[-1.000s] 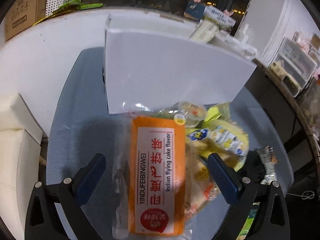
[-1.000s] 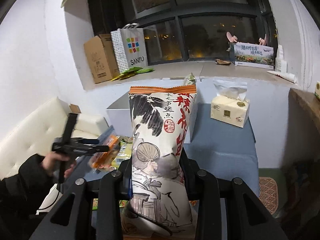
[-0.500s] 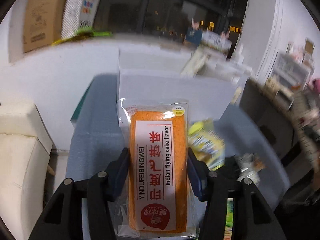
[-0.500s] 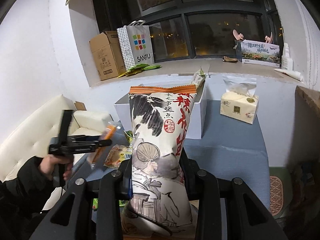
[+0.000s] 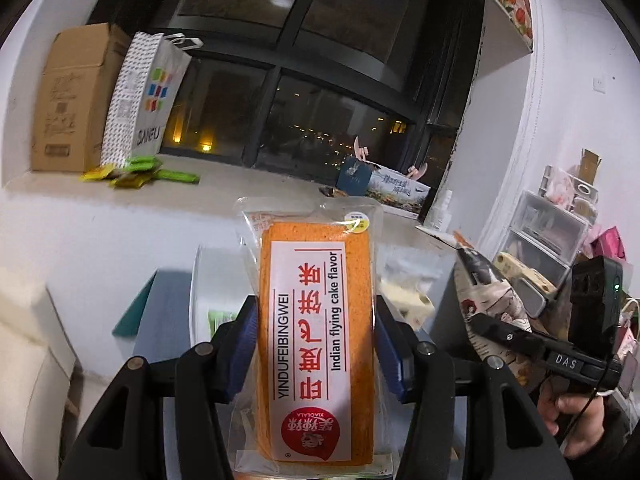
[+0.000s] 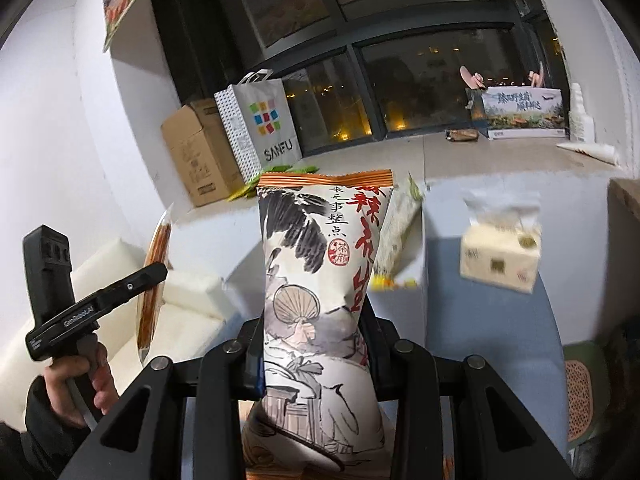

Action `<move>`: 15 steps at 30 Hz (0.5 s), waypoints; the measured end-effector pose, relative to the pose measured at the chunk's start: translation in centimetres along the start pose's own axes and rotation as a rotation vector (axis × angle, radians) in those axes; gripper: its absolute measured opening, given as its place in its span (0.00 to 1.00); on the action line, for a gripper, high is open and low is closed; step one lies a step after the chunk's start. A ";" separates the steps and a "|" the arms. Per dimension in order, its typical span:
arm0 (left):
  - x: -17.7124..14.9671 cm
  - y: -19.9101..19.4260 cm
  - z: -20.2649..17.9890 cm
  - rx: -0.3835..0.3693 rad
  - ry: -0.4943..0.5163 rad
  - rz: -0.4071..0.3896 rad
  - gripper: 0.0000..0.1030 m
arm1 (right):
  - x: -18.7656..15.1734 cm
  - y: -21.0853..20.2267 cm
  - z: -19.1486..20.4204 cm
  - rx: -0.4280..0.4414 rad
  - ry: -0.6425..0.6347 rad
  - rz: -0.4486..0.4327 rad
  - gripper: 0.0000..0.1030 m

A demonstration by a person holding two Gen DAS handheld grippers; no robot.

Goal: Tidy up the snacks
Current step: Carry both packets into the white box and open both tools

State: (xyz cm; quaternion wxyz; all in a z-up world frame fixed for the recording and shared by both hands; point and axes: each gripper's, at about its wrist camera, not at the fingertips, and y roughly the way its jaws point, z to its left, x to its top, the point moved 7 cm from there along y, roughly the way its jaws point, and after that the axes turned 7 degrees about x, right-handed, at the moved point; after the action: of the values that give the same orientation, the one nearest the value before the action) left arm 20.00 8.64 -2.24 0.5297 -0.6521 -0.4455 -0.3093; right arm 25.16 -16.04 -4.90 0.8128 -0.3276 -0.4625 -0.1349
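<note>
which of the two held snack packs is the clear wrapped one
The orange flying cake pack, shut in the left gripper. Its wrapper is transparent, while the snack bag in the right gripper is opaque with ink-style artwork.

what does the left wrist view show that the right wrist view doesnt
Only the left wrist view: the orange flying cake pack face-on with its label readable, clamped in the left gripper, and plastic drawers at right.

Only the right wrist view: the ink-painting snack bag face-on in the right gripper, and a tissue pack on the table.

Both: the cardboard box, the SANFU bag, the dark window, and each other's gripper side-on.
</note>
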 end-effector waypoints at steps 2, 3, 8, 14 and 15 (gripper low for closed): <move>1.9 2.9 0.1 0.024 0.013 0.016 0.57 | 2.0 2.0 -0.2 -0.010 0.006 0.006 0.37; 2.6 4.5 0.3 0.034 0.014 0.029 0.57 | 2.6 2.7 -0.3 -0.014 0.012 0.011 0.37; 4.5 11.0 1.4 0.072 0.031 0.111 0.57 | 6.5 8.3 -1.9 -0.081 0.026 0.049 0.37; 3.7 16.5 3.1 0.140 0.063 0.200 0.60 | 8.4 14.6 -4.7 -0.115 0.101 0.121 0.37; 3.4 17.2 3.4 0.149 0.065 0.221 0.73 | 8.5 15.7 -5.1 -0.121 0.102 0.141 0.37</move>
State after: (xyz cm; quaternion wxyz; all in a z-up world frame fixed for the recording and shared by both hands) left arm 36.80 12.09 -7.27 0.6216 -0.6457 -0.3756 -0.2360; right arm 41.27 -6.97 -6.01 0.8215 -0.4005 -0.3873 -0.1213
